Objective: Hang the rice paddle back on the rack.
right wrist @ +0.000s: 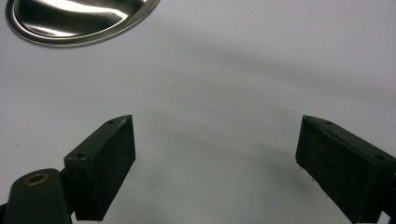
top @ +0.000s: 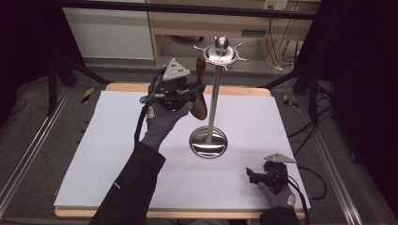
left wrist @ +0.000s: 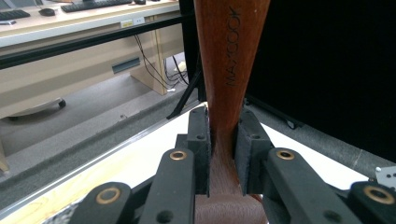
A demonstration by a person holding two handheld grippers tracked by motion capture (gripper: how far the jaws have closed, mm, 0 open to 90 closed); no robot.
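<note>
A steel utensil stand [top: 212, 103] with a round base [right wrist: 74, 21] and a hooked crown [top: 220, 52] rises from the middle of the white table. My left gripper [top: 196, 90] is raised just left of the pole and is shut on a brown wooden utensil [top: 201, 91]. That utensil [left wrist: 229, 56] stands upright between the pads [left wrist: 200, 140], its handle reaching up beside the crown. My right gripper [top: 251, 176] rests low at the table's front right, open with nothing between its fingers [right wrist: 105, 163], pointing toward the stand's base.
The white board [top: 117, 140] covers the wooden table; its edges lie close to my right hand at the front and right. Black frame bars, cables and a wooden desk [top: 244, 23] stand behind the table.
</note>
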